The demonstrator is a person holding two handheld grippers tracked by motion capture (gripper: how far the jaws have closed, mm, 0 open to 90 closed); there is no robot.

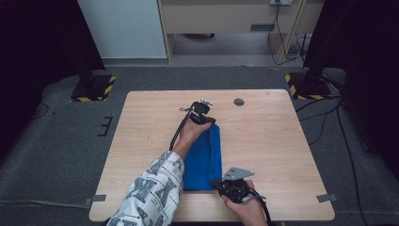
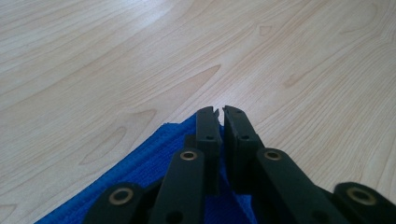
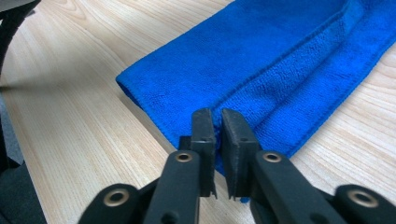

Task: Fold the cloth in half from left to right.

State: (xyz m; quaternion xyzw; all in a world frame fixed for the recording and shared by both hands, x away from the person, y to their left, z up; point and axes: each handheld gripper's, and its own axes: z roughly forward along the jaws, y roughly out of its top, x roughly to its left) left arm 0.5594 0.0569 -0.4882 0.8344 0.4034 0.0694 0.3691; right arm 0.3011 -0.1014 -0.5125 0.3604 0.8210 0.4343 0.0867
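A folded blue towel (image 1: 204, 160) lies lengthwise in the middle of the wooden table (image 1: 277, 141). My left gripper (image 1: 209, 121) is at the towel's far end. In the left gripper view its jaws (image 2: 220, 112) stand nearly together over the blue towel's (image 2: 140, 172) corner, pinching the cloth. My right gripper (image 1: 215, 183) sits at the near right corner. In the right gripper view its jaws (image 3: 218, 114) are closed on the edge of the towel (image 3: 261, 60), whose upper layer is folded along its length.
A small dark round grommet (image 1: 239, 101) is set in the table near the far edge. Bare wood stretches left and right of the towel. Two stand bases with yellow-black stripes (image 1: 93, 88) (image 1: 308, 85) rest on the floor beyond the table.
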